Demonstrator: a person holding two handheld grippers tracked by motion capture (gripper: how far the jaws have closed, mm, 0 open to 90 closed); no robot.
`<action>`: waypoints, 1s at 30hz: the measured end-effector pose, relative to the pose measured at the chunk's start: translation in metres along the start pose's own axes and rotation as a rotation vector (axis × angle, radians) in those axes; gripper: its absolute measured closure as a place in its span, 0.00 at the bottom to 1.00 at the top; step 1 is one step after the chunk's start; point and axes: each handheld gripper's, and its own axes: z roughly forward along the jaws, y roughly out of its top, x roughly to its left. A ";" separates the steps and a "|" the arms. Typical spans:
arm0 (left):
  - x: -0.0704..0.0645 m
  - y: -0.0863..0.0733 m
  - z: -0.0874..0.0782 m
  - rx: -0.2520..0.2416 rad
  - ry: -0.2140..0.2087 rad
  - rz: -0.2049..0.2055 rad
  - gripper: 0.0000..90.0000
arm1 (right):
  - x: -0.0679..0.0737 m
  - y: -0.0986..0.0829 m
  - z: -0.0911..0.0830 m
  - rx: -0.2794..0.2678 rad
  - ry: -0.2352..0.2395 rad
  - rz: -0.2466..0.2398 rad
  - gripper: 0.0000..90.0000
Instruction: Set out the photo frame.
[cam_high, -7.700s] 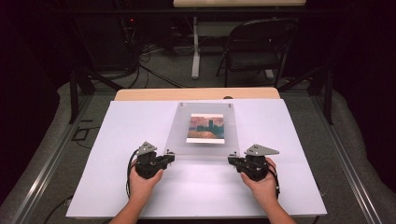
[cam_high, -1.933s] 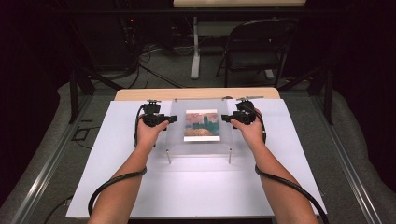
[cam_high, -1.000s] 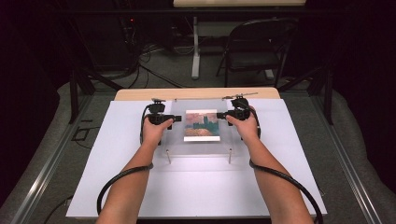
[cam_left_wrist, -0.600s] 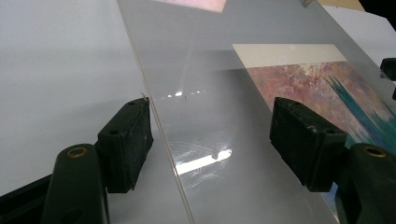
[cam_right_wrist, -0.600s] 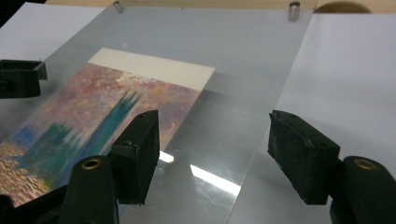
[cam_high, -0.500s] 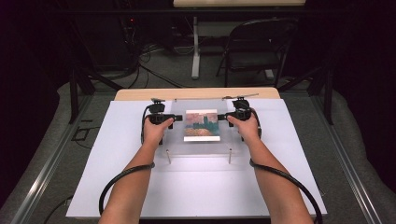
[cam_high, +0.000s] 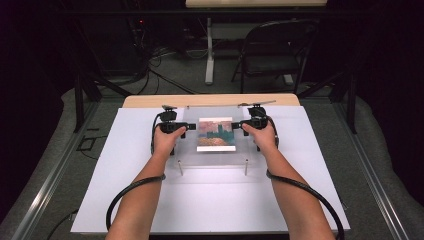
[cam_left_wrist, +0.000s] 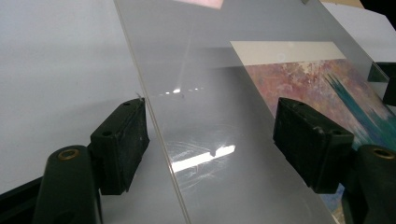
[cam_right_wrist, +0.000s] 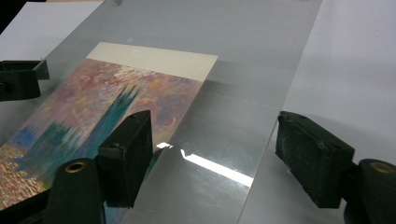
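Left hand-held gripper (cam_left_wrist: 210, 140) and right hand-held gripper (cam_right_wrist: 212, 154), jaws spread (nothing clamped), straddle opposite edges of a clear sheet (cam_high: 212, 135) over a painting (cam_high: 216, 134).

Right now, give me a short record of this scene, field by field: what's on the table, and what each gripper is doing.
surface: white table
main object: clear acrylic panel on short posts, over a painted print
left gripper: open, jaws either side of the panel's left edge
right gripper: open, jaws either side of the panel's right edge
contact: neither clamped yet
background: folding chair
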 end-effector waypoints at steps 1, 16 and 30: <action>0.000 0.000 0.000 0.000 -0.001 -0.003 0.30 | 0.000 0.000 0.000 0.001 0.001 0.003 0.29; -0.001 0.000 0.000 0.005 -0.005 -0.022 0.30 | 0.002 -0.001 0.003 0.015 0.024 0.031 0.27; 0.001 0.000 -0.001 -0.008 -0.004 -0.070 0.38 | 0.003 -0.002 0.002 0.001 0.017 0.026 0.27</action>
